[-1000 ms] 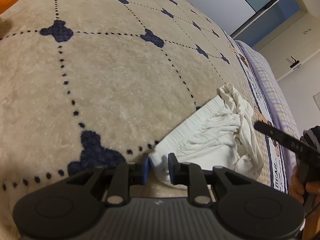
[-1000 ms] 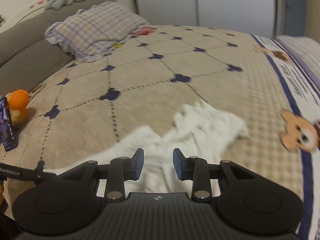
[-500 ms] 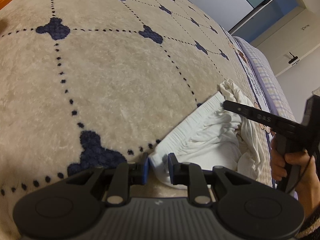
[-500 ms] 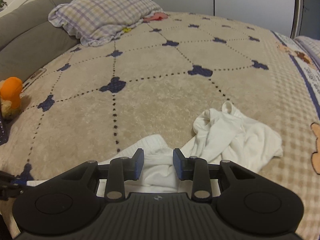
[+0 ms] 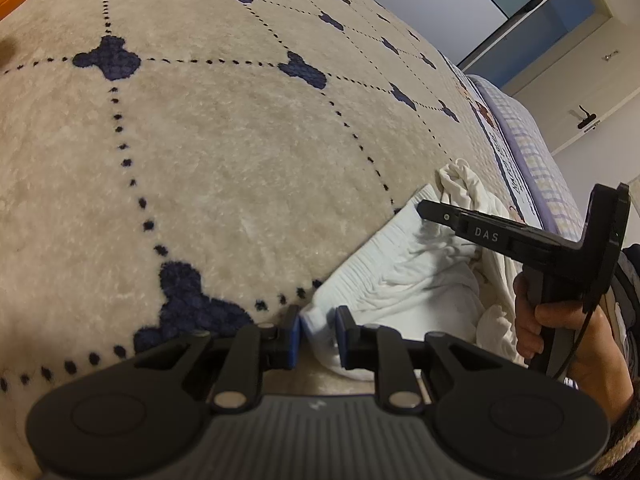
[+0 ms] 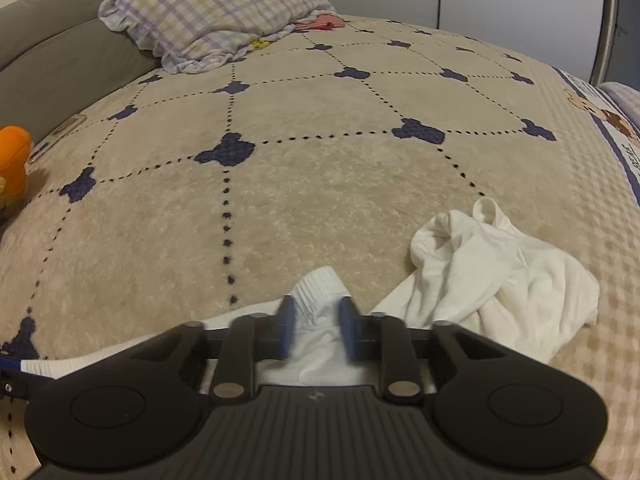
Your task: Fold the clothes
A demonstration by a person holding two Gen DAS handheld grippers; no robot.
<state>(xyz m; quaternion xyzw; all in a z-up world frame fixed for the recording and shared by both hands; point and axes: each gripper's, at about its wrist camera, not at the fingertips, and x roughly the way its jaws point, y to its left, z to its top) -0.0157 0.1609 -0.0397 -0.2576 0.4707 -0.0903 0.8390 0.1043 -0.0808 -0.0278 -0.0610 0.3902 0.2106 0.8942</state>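
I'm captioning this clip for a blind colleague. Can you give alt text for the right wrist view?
The right gripper is closing its blue-padded jaws around the ribbed waistband of a crumpled white garment on a beige bedspread with navy dotted diamonds. A plaid pillow lies behind, an orange toy at the left edge.

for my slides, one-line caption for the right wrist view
Right gripper jaws closing around the white garment's ribbed waistband on a beige bedspread.

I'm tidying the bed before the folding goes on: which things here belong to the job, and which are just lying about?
In the job:
- white garment
- left gripper, closing with the waistband corner between its jaws
- right gripper, closing with the other waistband corner between its jaws

Lying about:
- plaid pillow
- orange toy
- pink cloth
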